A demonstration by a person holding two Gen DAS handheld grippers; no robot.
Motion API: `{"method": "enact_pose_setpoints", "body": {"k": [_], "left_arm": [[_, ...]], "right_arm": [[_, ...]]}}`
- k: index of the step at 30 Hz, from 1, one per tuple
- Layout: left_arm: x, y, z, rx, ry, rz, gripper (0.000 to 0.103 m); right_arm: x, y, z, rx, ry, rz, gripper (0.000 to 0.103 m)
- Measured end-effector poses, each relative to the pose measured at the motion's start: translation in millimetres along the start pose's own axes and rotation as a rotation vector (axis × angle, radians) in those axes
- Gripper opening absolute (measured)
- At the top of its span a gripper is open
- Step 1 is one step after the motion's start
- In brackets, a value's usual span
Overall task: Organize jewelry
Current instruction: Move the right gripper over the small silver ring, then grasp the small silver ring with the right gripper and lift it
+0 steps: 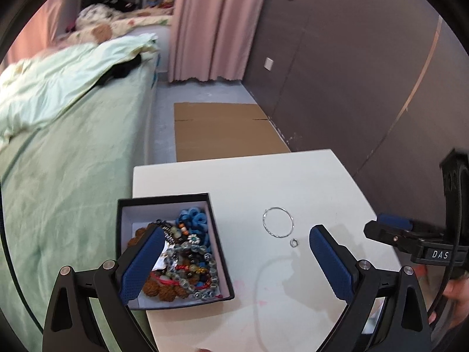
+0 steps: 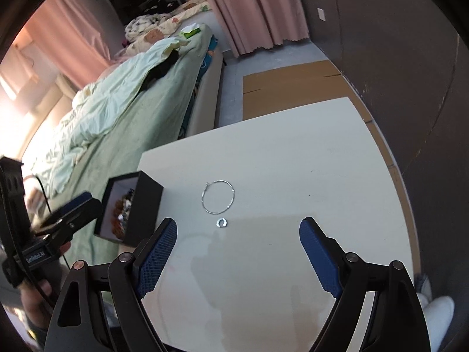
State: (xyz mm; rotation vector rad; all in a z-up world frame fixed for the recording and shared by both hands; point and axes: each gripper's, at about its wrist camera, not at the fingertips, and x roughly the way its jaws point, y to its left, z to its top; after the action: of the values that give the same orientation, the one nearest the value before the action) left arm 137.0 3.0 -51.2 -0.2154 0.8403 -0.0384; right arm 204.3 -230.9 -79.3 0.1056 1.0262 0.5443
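Observation:
A black box (image 1: 212, 228) with a white lining sits at the left edge of the white table (image 1: 263, 176). It holds several bead bracelets (image 1: 187, 258). A thin silver bangle (image 1: 278, 222) and a small silver ring (image 1: 293, 243) lie on the table to the box's right. My left gripper (image 1: 236, 242) is open and empty above the box's right side. My right gripper (image 2: 238, 231) is open and empty, above the table just short of the ring (image 2: 222, 223) and bangle (image 2: 218, 196). The box (image 2: 143, 205) shows at the left in the right wrist view.
A bed with green covers (image 1: 58, 152) runs along the table's left side. Flat cardboard (image 1: 222, 129) lies on the floor beyond the table. A dark wall (image 1: 351, 73) stands to the right. Pink curtains (image 1: 211, 23) hang at the back.

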Motion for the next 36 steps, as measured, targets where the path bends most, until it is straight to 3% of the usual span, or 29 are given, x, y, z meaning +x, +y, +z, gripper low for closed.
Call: {"method": "enact_pose_setpoints", "body": {"k": [4, 8, 11, 14, 17, 28, 31, 36], "left_arm": [[7.5, -9.0, 1.2, 0.069, 0.011, 0.005, 0.096], [13.8, -7.3, 2.2, 0.121, 0.024, 0.055, 0.084], [18.1, 1.3, 5.0, 0.121, 0.031, 0.102, 0.082], [19.5, 14.0, 8.7, 0.091, 0.034, 0.094, 0.075], [19.2, 24.7, 12.6, 0.066, 0.026, 0.097, 0.075], [20.4, 48.3, 23.3, -0.005, 0.021, 0.084, 0.075], [22.1, 46.7, 24.5, -0.004, 0.021, 0.080, 0.075], [28.2, 39.2, 24.7, 0.001, 0.031, 0.059, 0.075]], "right_arm": [[12.1, 0.2, -3.9, -0.068, 0.026, -0.021, 0.084], [39.3, 5.8, -9.2, -0.152, 0.101, -0.038, 0.069], [54.3, 11.6, -12.2, -0.201, 0.140, -0.042, 0.065], [66.3, 22.4, -12.9, -0.264, 0.158, -0.039, 0.063], [75.6, 31.2, -13.0, -0.307, 0.178, -0.033, 0.053], [96.5, 42.0, -9.9, -0.358, 0.199, -0.082, 0.034], [97.9, 43.5, -8.6, -0.364, 0.201, -0.097, 0.015], [95.6, 36.5, -3.2, -0.325, 0.230, -0.063, 0.014]]}}
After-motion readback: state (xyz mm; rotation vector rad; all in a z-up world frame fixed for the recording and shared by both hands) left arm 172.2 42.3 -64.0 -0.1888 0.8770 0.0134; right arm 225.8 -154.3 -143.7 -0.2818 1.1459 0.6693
